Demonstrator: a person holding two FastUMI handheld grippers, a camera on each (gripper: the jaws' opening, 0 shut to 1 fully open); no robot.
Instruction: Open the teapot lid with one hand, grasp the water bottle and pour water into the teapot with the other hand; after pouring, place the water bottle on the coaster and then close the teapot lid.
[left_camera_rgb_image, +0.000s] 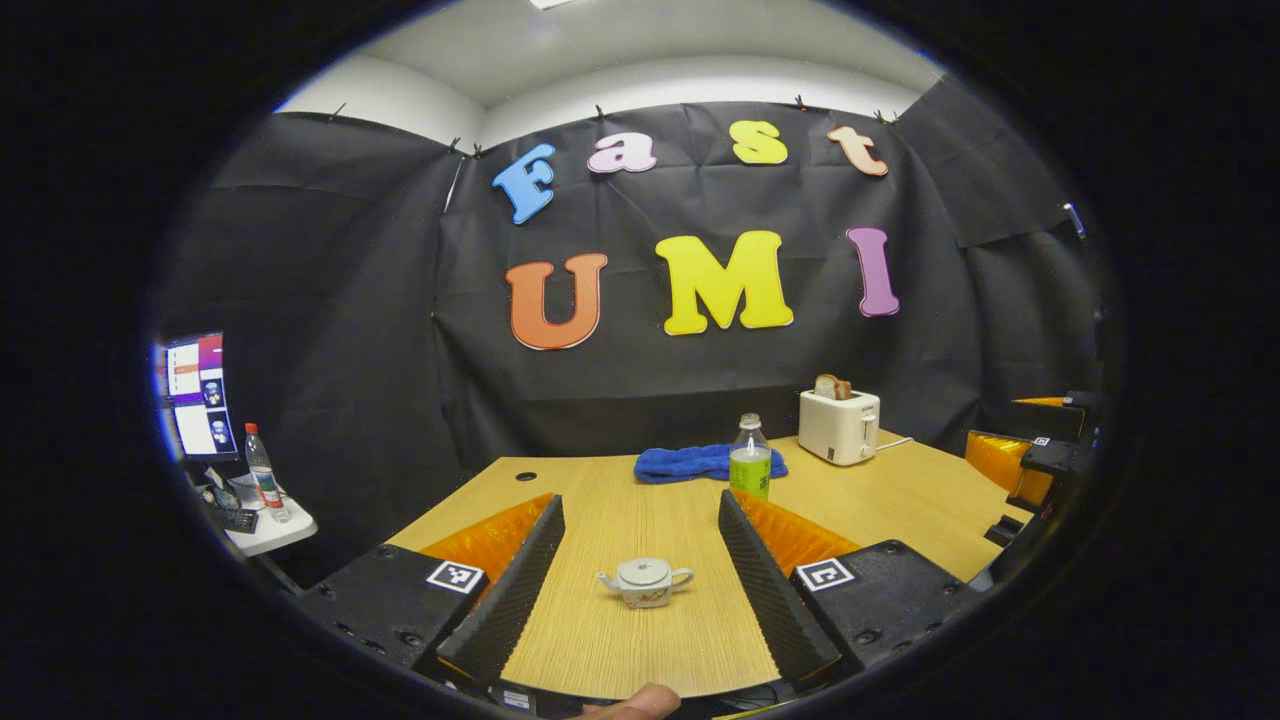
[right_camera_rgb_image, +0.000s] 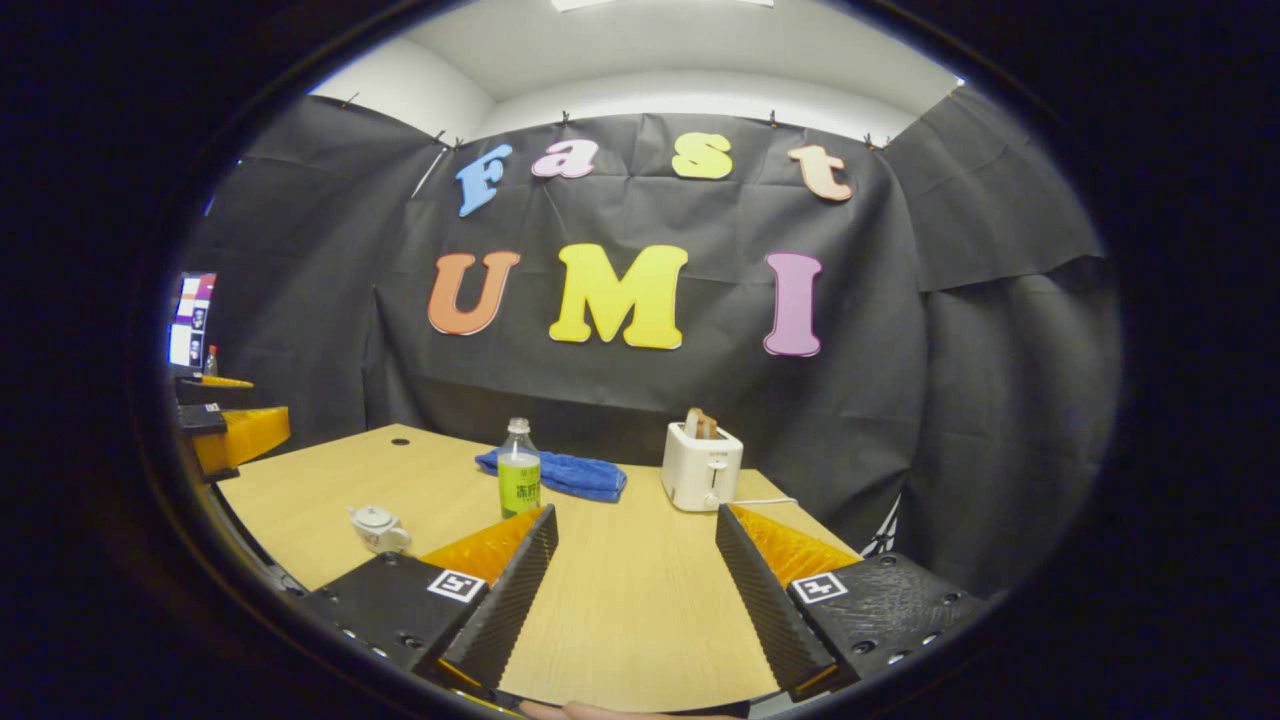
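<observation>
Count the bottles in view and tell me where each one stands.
2. The green-labelled water bottle stands on the wooden table, in front of the blue towel. A red-capped bottle stands on the small white side table at far left.

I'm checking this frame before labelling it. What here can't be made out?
- Coaster: I can't pick one out on the wooden table in either view.
- Water level in the small white ceramic teapot: hidden by its lid, left gripper view.
- Clear plastic water bottle with green label: label too small to read, right gripper view.
</observation>
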